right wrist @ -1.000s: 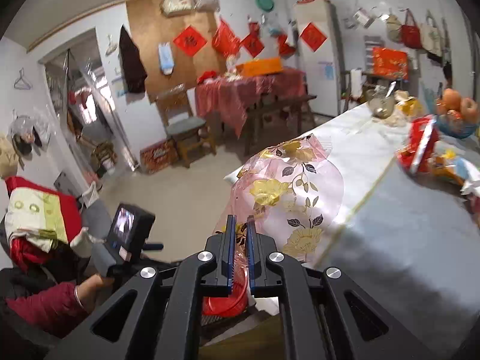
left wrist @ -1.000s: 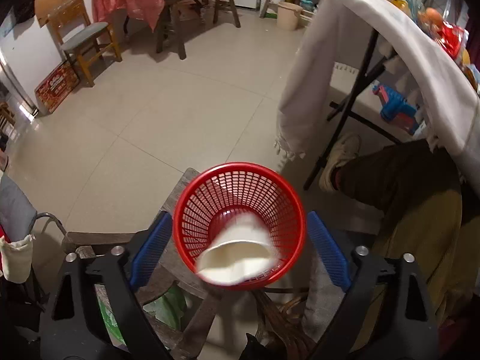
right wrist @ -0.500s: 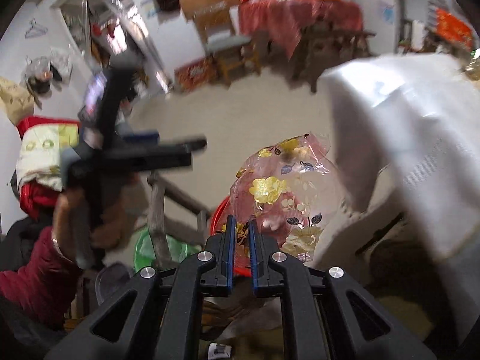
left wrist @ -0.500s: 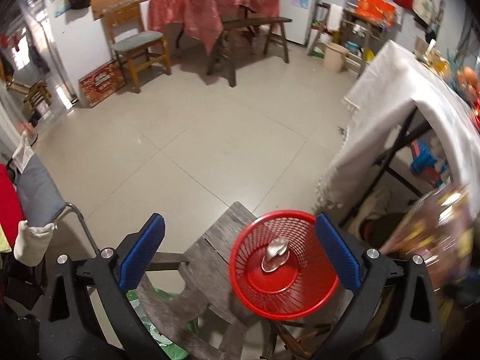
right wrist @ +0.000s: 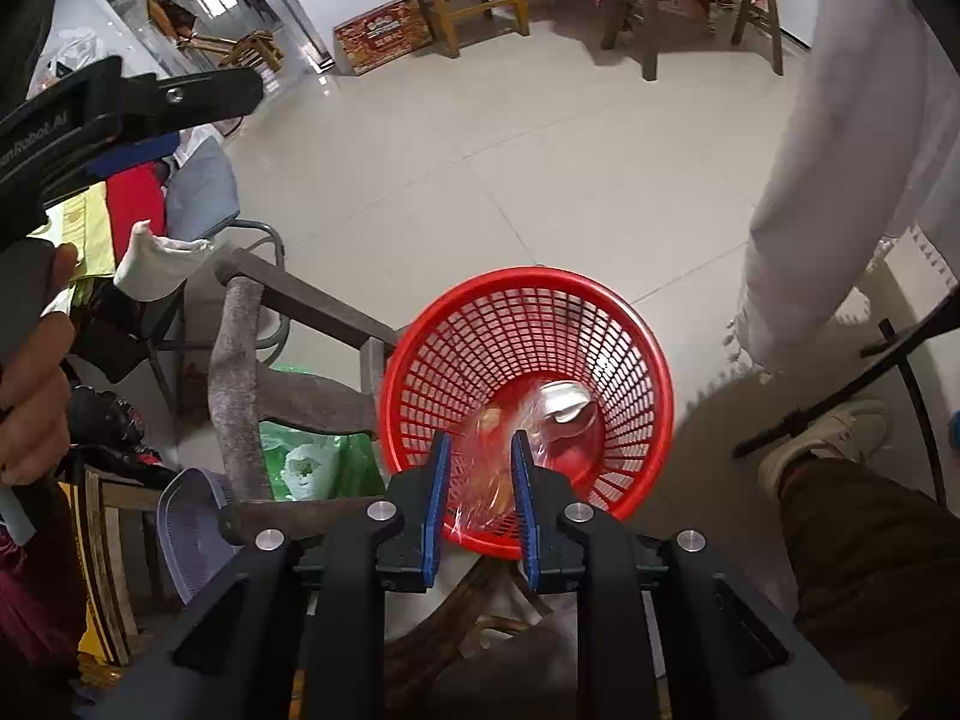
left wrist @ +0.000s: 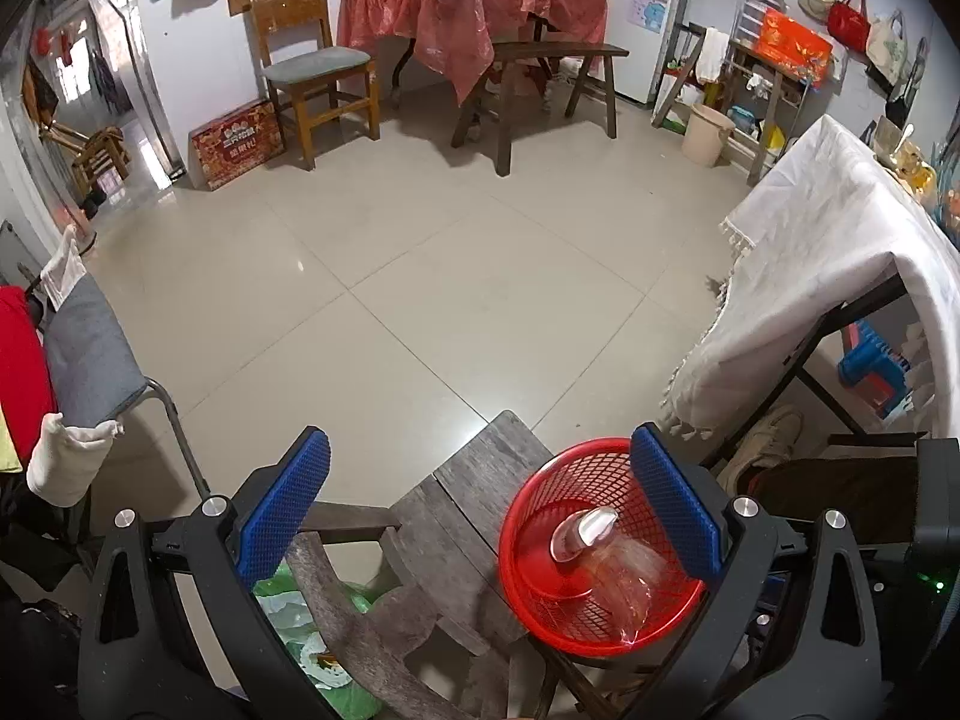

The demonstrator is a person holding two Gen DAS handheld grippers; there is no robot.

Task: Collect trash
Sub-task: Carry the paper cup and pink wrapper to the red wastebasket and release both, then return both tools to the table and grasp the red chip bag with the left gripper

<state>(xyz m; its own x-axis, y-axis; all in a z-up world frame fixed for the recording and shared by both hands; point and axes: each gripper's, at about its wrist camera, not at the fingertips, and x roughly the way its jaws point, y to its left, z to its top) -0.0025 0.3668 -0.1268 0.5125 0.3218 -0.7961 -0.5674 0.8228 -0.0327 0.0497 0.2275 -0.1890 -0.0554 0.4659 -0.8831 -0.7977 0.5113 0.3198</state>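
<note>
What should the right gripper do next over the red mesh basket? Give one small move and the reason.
Probably lift the right gripper straight up and away. Its jaws stand apart, and the crumpled clear floral plastic wrapper already lies inside the round red plastic mesh basket beside a shiny silver foil piece. The wrapper's edge sits between the fingers, so a vertical exit seems least likely to drag it out.

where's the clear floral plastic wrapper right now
In both wrist views the floral plastic wrapper lies inside the red basket on the wooden chair, beside a shiny cup, under the open right gripper.
</note>
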